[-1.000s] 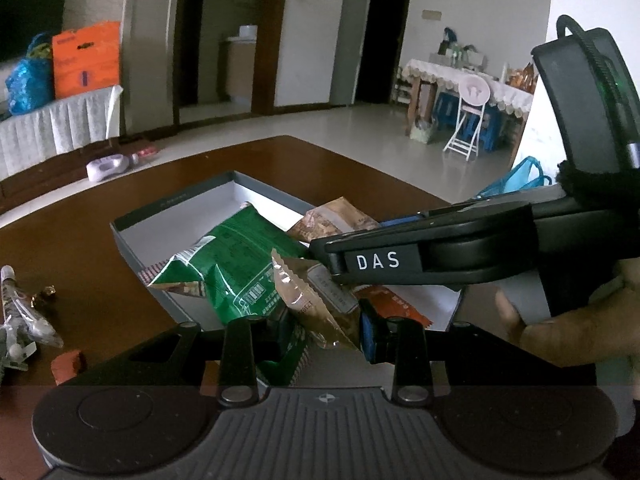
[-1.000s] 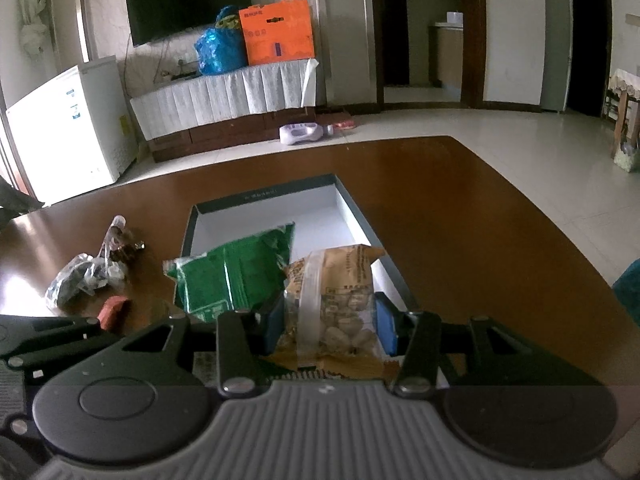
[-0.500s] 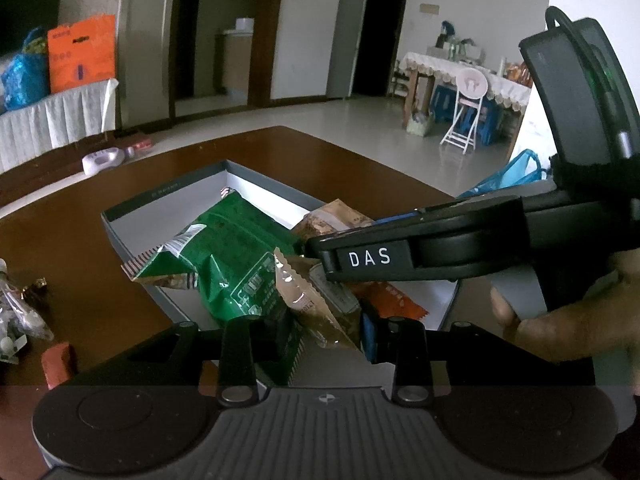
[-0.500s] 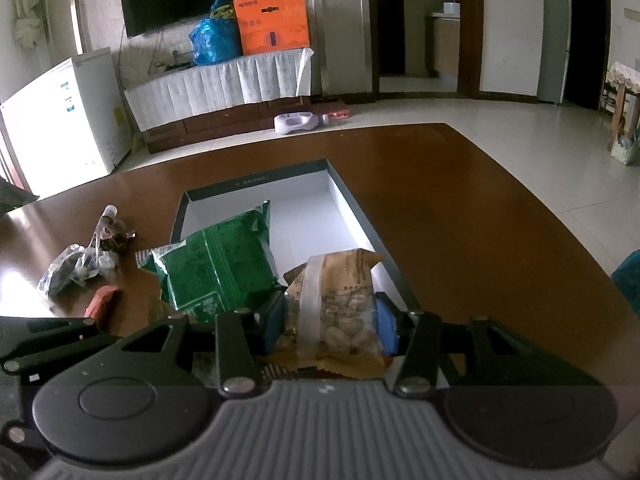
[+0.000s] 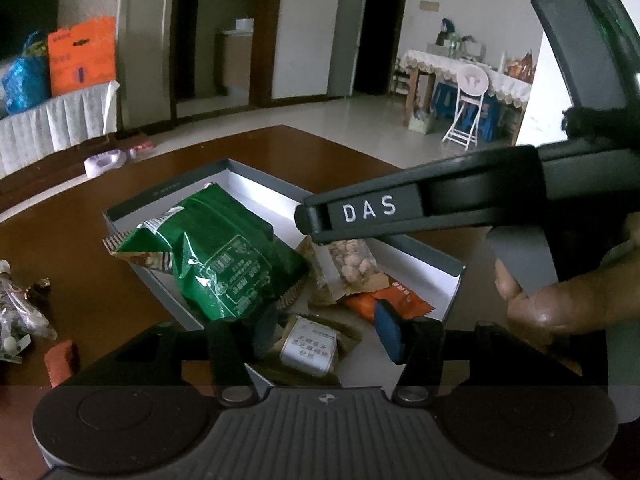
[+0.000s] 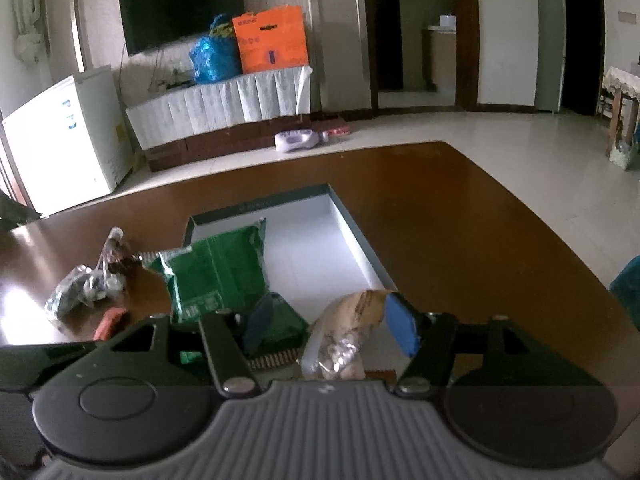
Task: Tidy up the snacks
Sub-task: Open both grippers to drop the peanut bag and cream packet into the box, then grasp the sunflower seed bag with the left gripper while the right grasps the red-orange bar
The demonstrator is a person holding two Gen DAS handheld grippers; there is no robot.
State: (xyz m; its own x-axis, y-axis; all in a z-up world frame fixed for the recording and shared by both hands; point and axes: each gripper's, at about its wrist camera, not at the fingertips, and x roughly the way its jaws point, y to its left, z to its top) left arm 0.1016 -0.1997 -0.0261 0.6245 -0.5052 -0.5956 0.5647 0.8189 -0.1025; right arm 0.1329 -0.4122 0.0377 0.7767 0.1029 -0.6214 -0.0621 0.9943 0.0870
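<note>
Snacks fill the near end of the grey box (image 5: 256, 184), which sits on the brown counter (image 6: 460, 216). A green bag (image 5: 224, 256) leans over the box's left wall, its striped top edge hanging outside. Beside it, toward the right wall, lies a clear-windowed nut packet (image 5: 348, 268) on top of an orange packet (image 5: 384, 300). A tan packet with a white label (image 5: 312, 344) rests at the box's near edge. The left gripper (image 5: 326, 332) hovers over that near edge with its fingers (image 5: 388, 332) spread apart, holding nothing. The right gripper (image 6: 332, 324) also has its fingers (image 6: 402, 324) apart; the nut packet (image 6: 344, 340) lies between them, though contact cannot be judged. Left of the box, on the counter, sit crinkled wrappers (image 6: 84, 284) and a small red piece (image 6: 110, 320).
</note>
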